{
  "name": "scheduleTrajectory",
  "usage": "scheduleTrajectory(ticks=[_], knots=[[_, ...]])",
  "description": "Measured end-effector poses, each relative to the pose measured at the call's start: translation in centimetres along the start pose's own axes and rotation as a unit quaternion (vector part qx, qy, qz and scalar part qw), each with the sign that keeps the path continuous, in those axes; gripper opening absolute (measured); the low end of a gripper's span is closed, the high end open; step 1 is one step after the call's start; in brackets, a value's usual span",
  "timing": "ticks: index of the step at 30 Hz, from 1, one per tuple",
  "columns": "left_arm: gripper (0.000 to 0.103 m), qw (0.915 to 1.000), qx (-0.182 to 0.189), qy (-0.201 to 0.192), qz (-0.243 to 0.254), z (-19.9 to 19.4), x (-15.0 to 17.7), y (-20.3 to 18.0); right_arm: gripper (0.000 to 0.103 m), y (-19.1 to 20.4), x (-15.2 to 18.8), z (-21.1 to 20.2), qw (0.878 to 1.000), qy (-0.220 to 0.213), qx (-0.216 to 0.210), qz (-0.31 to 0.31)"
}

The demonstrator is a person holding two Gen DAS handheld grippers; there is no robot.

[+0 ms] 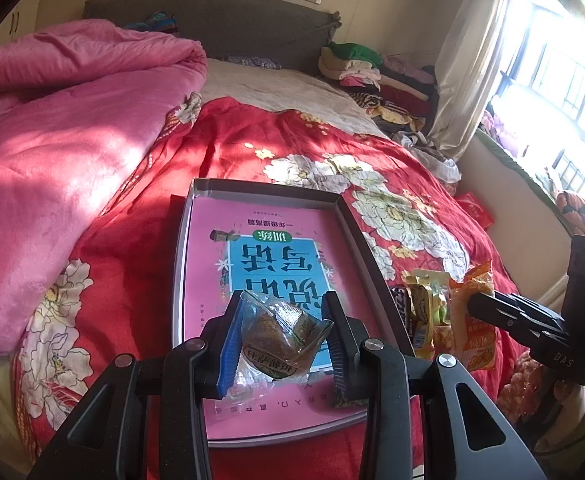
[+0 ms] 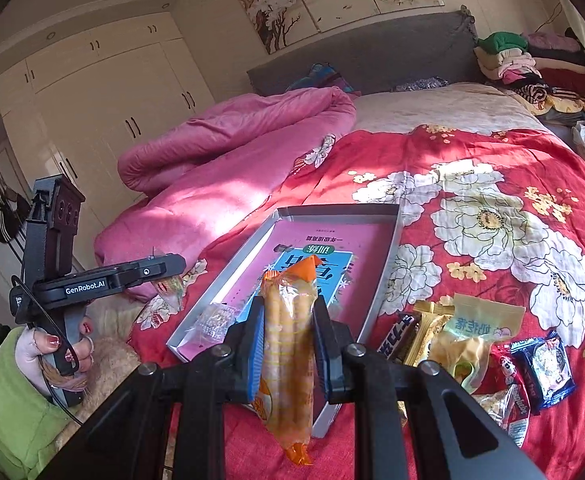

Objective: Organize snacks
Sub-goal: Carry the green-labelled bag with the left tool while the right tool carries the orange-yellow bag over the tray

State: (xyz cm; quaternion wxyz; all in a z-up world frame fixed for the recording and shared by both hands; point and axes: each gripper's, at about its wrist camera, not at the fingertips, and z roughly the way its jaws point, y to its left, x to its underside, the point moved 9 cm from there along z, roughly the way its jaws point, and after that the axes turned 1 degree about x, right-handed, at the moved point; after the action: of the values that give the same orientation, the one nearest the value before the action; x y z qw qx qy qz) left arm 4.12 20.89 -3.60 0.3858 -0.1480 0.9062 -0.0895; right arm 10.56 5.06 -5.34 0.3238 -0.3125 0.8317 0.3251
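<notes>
I hold a light, crushable cake packet (image 1: 280,332) in my left hand-held gripper (image 1: 286,336) above the box lid (image 1: 346,216); my right hand-held gripper (image 2: 286,344) pinches the slippery biscuit sleeve (image 2: 288,344) mid-length.

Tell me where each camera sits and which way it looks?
Left wrist: rides the left gripper, looking down its fingers at a brown cake packet over the tray; the right gripper enters from the right.
Right wrist: rides the right gripper, which clamps an orange biscuit-stick packet; the left gripper and hand appear at left.
Shared: tray, red floral quilt, snack pile.
</notes>
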Motion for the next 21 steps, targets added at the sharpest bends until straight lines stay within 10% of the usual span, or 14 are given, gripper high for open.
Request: scheduleTrajectory(ticks=[21], knots=[[0.039,0.9978,0.007,0.052,0.04,3.5,2.5,-2.0,0.022,0.4,0.4,2.7,1.0,0.015,0.021,-0.01]])
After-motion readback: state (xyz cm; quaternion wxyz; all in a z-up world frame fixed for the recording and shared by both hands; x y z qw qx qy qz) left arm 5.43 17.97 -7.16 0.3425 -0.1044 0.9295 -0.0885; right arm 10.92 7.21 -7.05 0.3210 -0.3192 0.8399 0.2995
